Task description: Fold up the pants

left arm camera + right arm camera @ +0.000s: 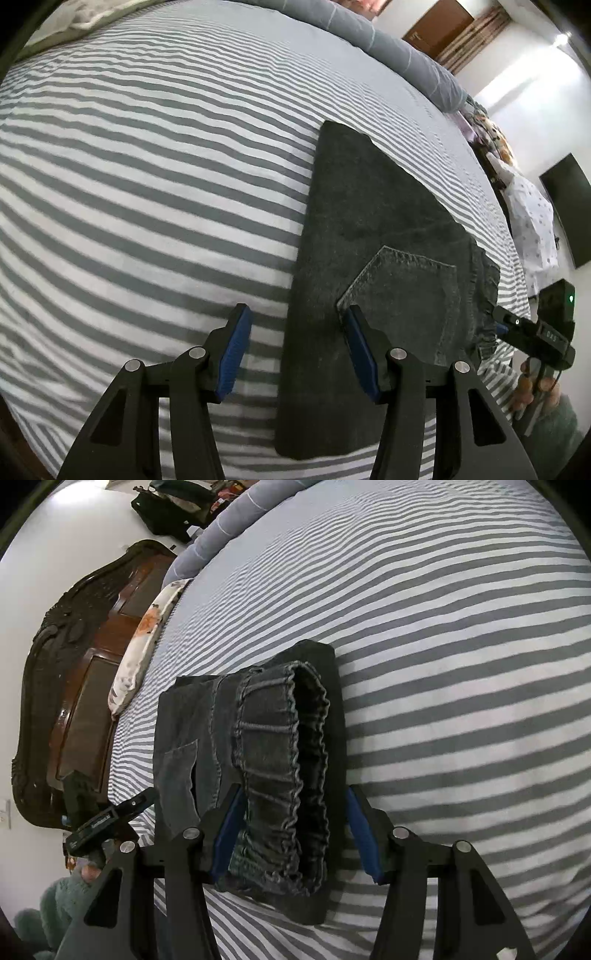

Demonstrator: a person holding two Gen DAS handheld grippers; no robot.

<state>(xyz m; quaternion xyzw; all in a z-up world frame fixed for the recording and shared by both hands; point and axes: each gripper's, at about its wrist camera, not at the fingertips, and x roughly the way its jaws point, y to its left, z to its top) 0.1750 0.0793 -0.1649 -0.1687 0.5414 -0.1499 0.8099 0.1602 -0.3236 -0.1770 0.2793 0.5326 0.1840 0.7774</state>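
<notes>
I see the dark pants (373,236) folded flat on the striped bed (147,184) (elastic waistband nearest me). My left tool (295,317) hangs half-wide over their edge; my right tool (291,801) straddles the waistband, gripping nothing.

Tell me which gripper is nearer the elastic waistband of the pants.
Right. The right gripper has its open jaws either side of the waistband. The left gripper is open over the long folded edge of the pants, beside the back pocket.
</notes>
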